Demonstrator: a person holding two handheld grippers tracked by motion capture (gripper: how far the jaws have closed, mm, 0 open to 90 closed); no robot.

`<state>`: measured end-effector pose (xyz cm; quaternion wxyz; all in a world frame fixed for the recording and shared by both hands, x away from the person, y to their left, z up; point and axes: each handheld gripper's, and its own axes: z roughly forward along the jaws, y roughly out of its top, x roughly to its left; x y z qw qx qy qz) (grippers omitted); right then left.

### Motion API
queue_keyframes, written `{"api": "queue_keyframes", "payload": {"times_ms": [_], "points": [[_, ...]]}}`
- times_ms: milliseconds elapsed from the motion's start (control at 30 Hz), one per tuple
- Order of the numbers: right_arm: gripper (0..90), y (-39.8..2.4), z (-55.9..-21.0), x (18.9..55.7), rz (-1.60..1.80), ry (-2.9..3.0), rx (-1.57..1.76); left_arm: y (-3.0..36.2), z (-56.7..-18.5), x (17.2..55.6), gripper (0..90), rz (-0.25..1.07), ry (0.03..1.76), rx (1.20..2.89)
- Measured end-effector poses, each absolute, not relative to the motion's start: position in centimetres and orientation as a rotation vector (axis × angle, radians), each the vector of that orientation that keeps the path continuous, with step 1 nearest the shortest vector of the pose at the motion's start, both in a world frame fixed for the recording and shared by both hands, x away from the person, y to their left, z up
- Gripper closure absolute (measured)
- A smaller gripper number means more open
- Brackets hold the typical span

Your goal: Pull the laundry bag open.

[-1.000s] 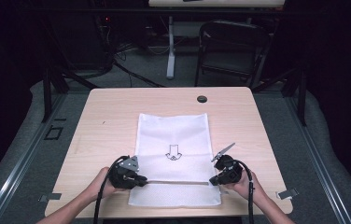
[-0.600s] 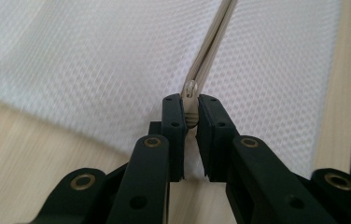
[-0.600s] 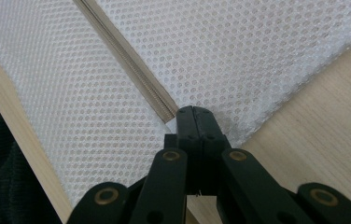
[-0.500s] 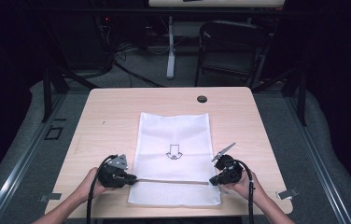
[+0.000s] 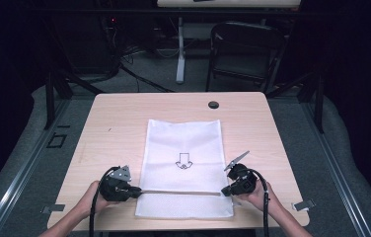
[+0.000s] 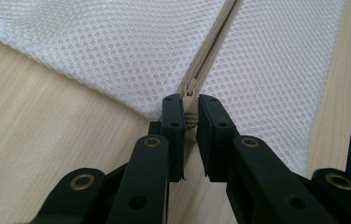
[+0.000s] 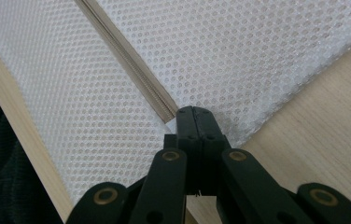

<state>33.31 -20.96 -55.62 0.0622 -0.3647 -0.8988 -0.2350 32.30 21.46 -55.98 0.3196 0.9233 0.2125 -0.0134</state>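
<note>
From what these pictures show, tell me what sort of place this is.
Probably a lab or studio set up for recording, not a home. A lone wooden table stands on grey carpet ringed by dark curtains. A folding chair and loose cables sit behind it, and a white mesh bag lies on the table.

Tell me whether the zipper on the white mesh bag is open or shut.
Shut. The zipper runs as one closed line across the mesh bag, its slider at the end beside the left gripper; no gap shows between the teeth.

A mesh bag (image 5: pixel 183 165) lies mid-desk (image 5: pixel 114 123), reaching its near edge; left gripper (image 5: pixel 135 191) and right gripper (image 5: pixel 224 191) at the bag's near corners.
</note>
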Motion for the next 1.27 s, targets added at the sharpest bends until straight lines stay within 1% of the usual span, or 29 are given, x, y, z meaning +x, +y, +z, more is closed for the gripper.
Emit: {"api": "queue_keyframes", "payload": {"times_ms": [33, 67, 100, 133, 200, 233, 300, 400, 433, 467, 533, 600, 667, 733, 800, 867, 967, 1067, 1133, 1200, 1267], "points": [[90.0, -21.2, -55.7, 33.5, -0.713, -2.722, -1.089, 21.6, -55.9, 32.4, 78.9, -0.047, 0.573, 2.415], [86.7, -21.4, -55.8, 33.5, -0.735, -2.711, -1.084, 21.9, -55.9, 32.5, 68.4, -0.057, 0.589, 2.400], [77.2, -21.6, -55.9, 33.6, -0.768, -2.673, -1.056, 22.1, -55.7, 32.6, 60.3, -0.056, 0.604, 2.382], [68.1, -21.7, -55.8, 33.5, -0.792, -2.653, -1.039, 22.4, -55.6, 32.6, 54.2, -0.057, 0.617, 2.367], [58.6, -21.4, -55.5, 33.2, -0.826, -2.662, -1.079, 22.9, -55.1, 32.6, 45.8, -0.035, 0.640, 2.344], [53.0, -21.4, -54.9, 33.2, -0.814, -2.694, -1.041, 23.1, -55.0, 32.5, 42.1, -0.021, 0.654, 2.335], [47.1, -21.2, -54.0, 32.8, -0.828, -2.745, -1.055, 23.7, -54.4, 32.4, 35.4, 0.025, 0.710, 2.307], [33.3, -20.9, -52.9, 32.2, -0.828, -2.813, -1.064, 24.3, -53.5, 32.2, 26.4, 0.044, 0.783, 2.283], [29.7, -20.9, -52.5, 31.9, -0.802, -2.847, -1.060, 24.4, -53.3, 32.1, 20.4, 0.040, 0.786, 2.280], [27.7, -21.0, -52.3, 31.8, -0.790, -2.867, -1.064, 24.5, -53.0, 32.0, 16.8, 0.067, 0.806, 2.281], [23.0, -21.1, -51.8, 31.5, -0.752, -2.902, -1.090, 24.8, -52.5, 31.6, 14.9, 0.077, 0.825, 2.280], [15.3, -21.6, -51.4, 31.1, -0.742, -2.919, -1.140, 25.0, -52.0, 31.2, 12.1, 0.097, 0.863, 2.285], [13.7, -22.3, -51.0, 30.8, -0.725, -2.950, -1.169, 25.3, -51.7, 30.8, 9.1, 0.142, 0.919, 2.309], [10.8, -23.4, -50.9, 30.4, -0.728, -2.933, -1.217, 25.7, -51.5, 30.6, 4.7, 0.127, 0.957, 2.317], [8.1, -24.3, -50.9, 29.9, -0.714, -2.948, -1.264, 26.2, -51.4, 30.2, 4.2, 0.134, 1.025, 2.296], [4.8, -25.4, -51.0, 29.5, -0.696, -2.921, -1.327, 26.4, -51.4, 30.0, 2.6, 0.179, 1.080, 2.310], [0.0, -26.7, -51.3, 28.9, -0.679, -2.910, -1.390, 26.7, -51.3, 29.6, 0.5, 0.188, 1.124, 2.324], [0.0, -27.4, -51.7, 28.4, -0.720, -2.906, -1.420, 26.8, -51.5, 29.3, 0.1, 0.211, 1.133, 2.349], [0.0, -27.4, -51.9, 28.5, -0.760, -2.906, -1.418, 27.0, -51.9, 29.4, 0.1, 0.205, 1.147, 2.338], [0.0, -27.2, -52.1, 28.5, -0.717, -2.932, -1.401, 27.1, -52.2, 29.6, 0.1, 0.187, 1.145, 2.342], [0.0, -27.1, -52.2, 28.6, -0.677, -2.964, -1.378, 27.0, -52.4, 29.7, 0.1, 0.201, 1.139, 2.335]]}}
